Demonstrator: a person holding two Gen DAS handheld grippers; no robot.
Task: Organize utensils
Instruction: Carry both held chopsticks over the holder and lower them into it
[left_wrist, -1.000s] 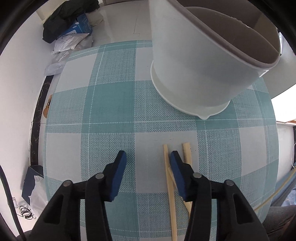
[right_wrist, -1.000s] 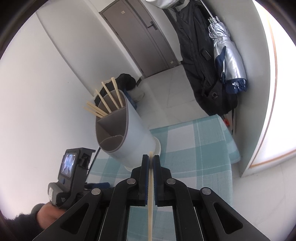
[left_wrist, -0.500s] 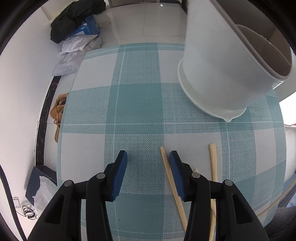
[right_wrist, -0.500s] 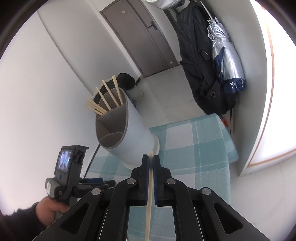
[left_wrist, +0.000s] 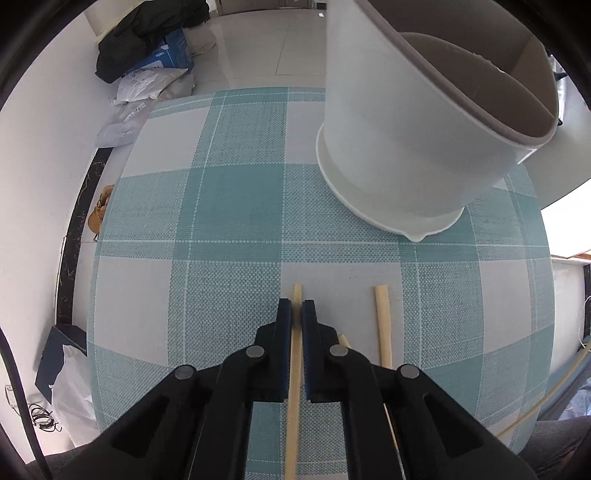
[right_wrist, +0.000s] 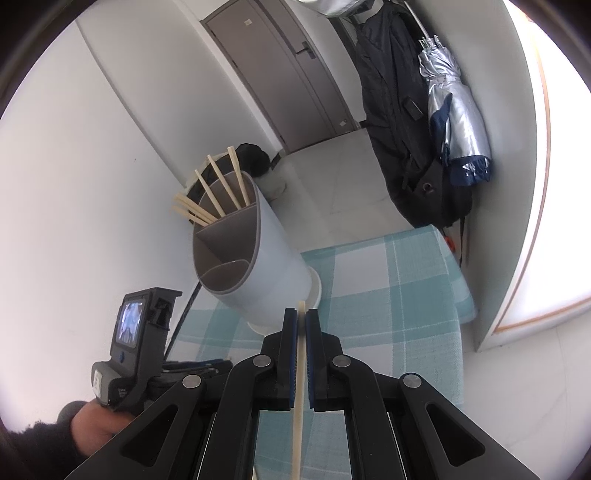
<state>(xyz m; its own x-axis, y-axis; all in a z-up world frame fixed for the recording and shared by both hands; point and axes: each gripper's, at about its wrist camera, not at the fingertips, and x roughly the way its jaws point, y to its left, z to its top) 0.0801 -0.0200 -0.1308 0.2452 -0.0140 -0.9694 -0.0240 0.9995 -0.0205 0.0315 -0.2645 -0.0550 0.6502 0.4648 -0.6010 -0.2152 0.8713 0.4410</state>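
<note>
Chopstick (left_wrist: 294, 369) lies on the teal checked tablecloth (left_wrist: 229, 206), pinched between the blue pads of the left gripper (left_wrist: 296, 314), whose jaws have just snapped closed on it. Second loose chopstick (left_wrist: 383, 325) just beside, at 3 o'clock. White divided utensil holder (left_wrist: 399, 147) stands at 1 o'clock, near. Right gripper (right_wrist: 301, 328) is clamped tight on another chopstick (right_wrist: 298, 398), raised above the cloth; holder (right_wrist: 266, 266) at 11 o'clock, five chopsticks (right_wrist: 221, 188) in its rear compartment. Grey door (right_wrist: 280, 74) behind.
</note>
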